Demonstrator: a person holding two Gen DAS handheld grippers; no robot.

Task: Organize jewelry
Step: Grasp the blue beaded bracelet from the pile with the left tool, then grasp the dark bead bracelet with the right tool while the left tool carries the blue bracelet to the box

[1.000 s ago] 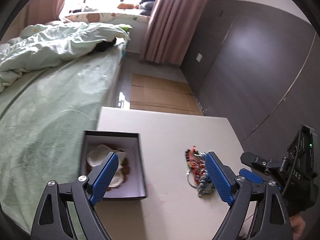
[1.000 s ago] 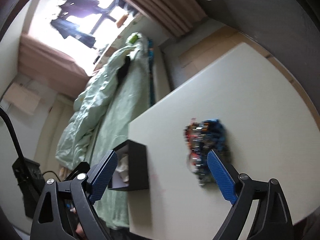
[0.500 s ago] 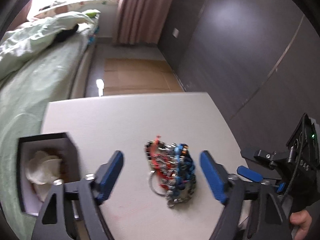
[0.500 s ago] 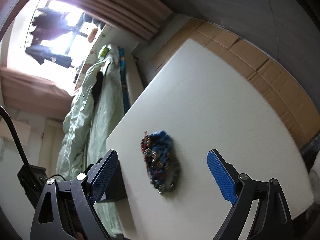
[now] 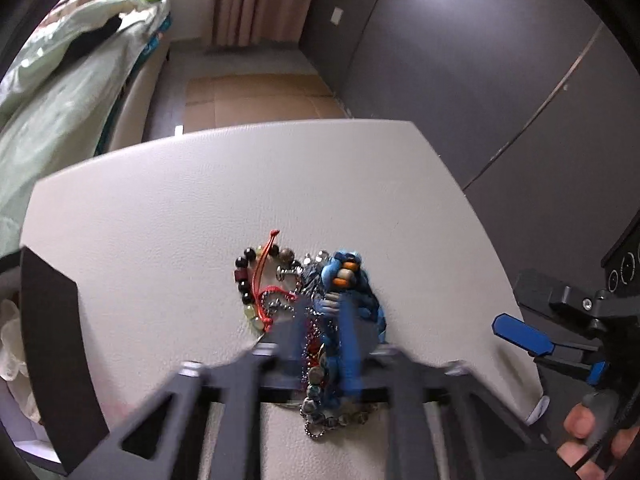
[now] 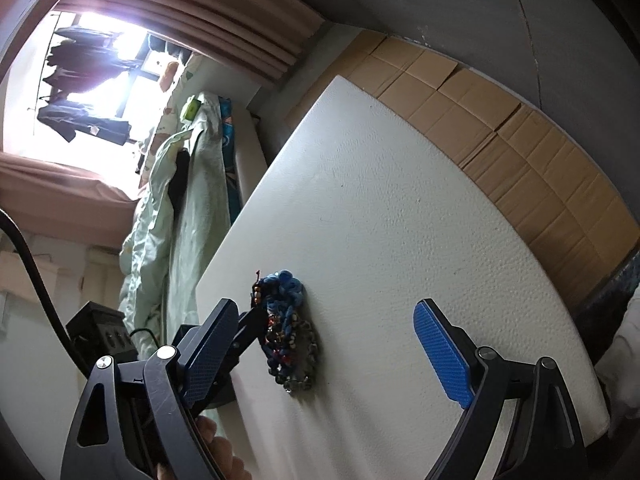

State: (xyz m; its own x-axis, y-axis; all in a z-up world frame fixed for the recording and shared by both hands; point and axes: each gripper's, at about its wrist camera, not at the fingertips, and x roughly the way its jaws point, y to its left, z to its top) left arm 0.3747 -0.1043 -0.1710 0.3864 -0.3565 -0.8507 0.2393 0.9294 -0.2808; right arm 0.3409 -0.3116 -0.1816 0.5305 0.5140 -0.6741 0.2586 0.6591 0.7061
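Observation:
A tangled jewelry pile [image 5: 340,280] of blue cord, red string, dark beads and silver chain lies on the white table [image 5: 200,200]. My left gripper [image 5: 320,320] points down onto its near part. The blurred jaws are closing, with chain and blue cord pinched between them. The right wrist view shows the same pile [image 6: 290,336], with the left gripper [image 6: 260,320] reaching it from the left. My right gripper [image 6: 326,308] hovers open above the table just right of the pile, with nothing between its fingers. One of its blue fingers [image 5: 520,336] shows at the right.
A black open box [image 5: 48,320] with white stuffing inside stands at the table's left edge. A bed with green bedding [image 5: 60,92] lies beyond it. Cardboard [image 5: 256,100] covers the floor past the far edge. A dark wall runs along the right. A hand [image 5: 580,428] grips the right tool.
My left gripper has come down over the pile and its jaws have gone from wide apart to nearly together. The box has slid to the view's left edge. The right gripper dropped lower and stayed open.

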